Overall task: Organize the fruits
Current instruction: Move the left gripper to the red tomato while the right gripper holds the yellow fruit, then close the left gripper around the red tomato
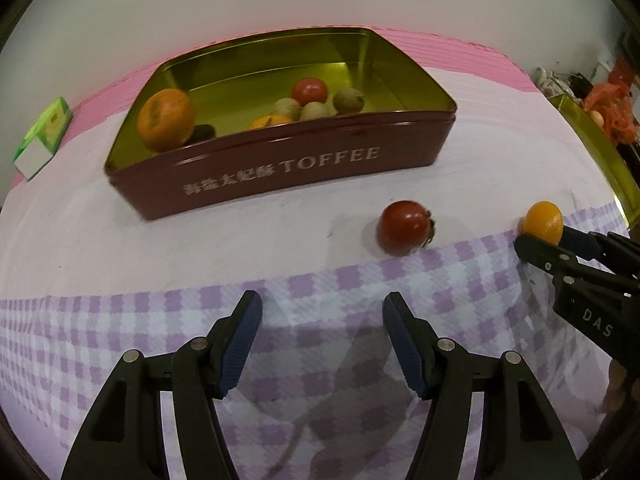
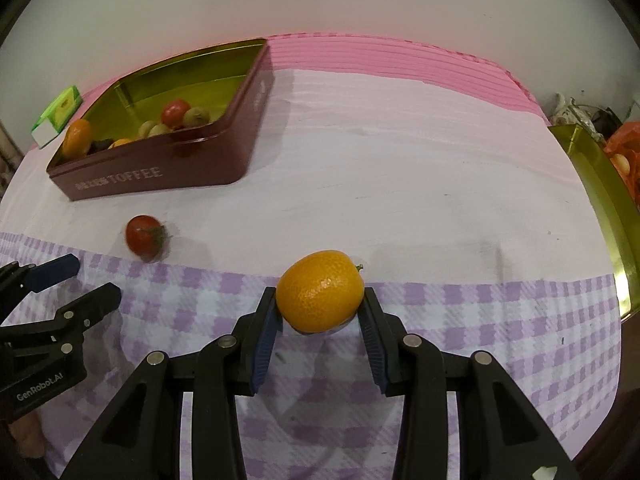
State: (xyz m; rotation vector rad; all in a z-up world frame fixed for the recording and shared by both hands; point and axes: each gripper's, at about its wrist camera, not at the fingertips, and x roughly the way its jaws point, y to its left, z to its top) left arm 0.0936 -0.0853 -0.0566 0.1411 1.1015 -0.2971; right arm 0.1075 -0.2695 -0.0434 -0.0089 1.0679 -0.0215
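Your right gripper is clamped on the orange, low over the checked cloth. Left gripper: wide open, empty. Next: carry it into the toffee tin; red fruit waits.

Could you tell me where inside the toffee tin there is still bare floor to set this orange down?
The toffee tin is bare along its back wall and right end. Its left front is crowded, from the big orange to the red tomato.

L hand-held gripper jaws apart; R hand-held gripper clamped on orange.
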